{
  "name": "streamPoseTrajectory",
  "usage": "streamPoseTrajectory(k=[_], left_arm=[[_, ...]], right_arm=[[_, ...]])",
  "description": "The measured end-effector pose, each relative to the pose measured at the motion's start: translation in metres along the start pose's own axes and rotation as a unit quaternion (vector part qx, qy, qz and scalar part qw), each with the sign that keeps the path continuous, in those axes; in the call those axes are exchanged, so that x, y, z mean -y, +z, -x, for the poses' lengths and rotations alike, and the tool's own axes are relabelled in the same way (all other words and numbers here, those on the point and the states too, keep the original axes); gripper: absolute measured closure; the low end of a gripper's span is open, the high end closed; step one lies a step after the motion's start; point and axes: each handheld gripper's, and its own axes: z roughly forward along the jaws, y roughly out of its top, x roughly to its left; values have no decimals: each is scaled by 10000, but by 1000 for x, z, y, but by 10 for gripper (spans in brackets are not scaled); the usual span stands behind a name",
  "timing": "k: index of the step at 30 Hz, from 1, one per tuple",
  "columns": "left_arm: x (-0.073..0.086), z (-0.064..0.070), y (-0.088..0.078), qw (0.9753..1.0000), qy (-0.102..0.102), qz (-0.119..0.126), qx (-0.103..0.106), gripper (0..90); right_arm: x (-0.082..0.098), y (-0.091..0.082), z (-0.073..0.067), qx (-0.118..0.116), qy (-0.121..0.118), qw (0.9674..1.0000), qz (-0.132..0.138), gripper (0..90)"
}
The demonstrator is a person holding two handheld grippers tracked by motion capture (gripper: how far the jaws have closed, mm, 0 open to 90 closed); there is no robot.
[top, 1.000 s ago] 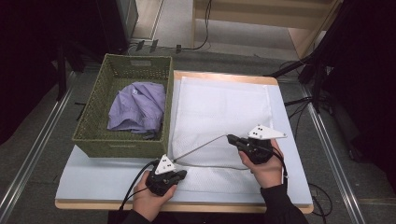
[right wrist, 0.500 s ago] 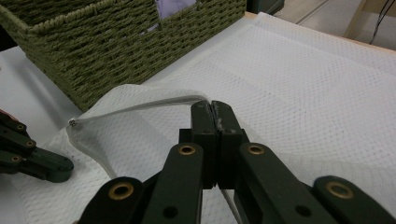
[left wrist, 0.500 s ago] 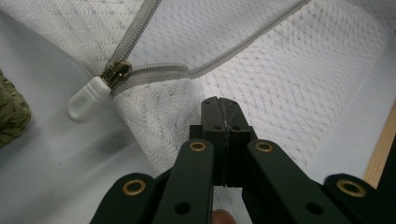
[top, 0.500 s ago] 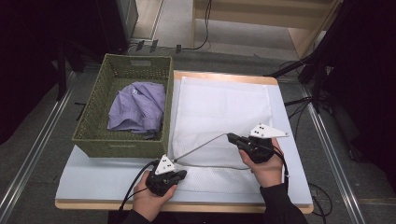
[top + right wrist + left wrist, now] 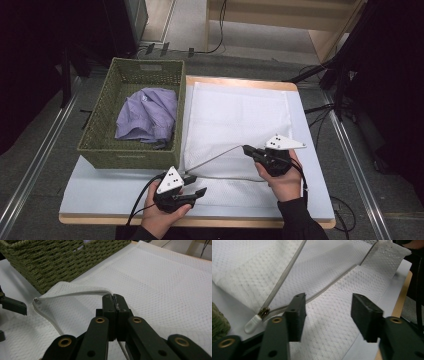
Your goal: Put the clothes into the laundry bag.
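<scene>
High view: we have a white mesh bag spread on the desk, with a hand-held gripper at each near corner.

On the right, the right hand-held gripper has its jaws pressed together on the bag's upper zipper edge, and we see that edge lifted off the mesh below. Over on the left, the left hand-held gripper hangs above the bag with jaws spread wide, nothing between them, and the white zipper pull lies just beside its one jaw. We can't quite tell whether that jaw touches the mesh. Beside the bag sits a green woven basket, and in it a crumpled lilac garment.
</scene>
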Motion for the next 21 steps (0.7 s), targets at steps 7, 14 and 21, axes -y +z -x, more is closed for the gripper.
streamPoseTrajectory(k=[7, 14, 21], left_arm=[[-15, 10, -11, 9998, 133, 141, -93, 300], [-29, 9, -25, 9992, 165, 340, -153, 297], [-37, 4, -34, 9986, 124, 448, -238, 282]], right_arm=[[1, 0, 0, 11, -15, 10000, -11, 900], [3, 2, -2, 17, -32, 10000, -82, 900], [3, 3, -2, 15, -65, 9999, -94, 900]])
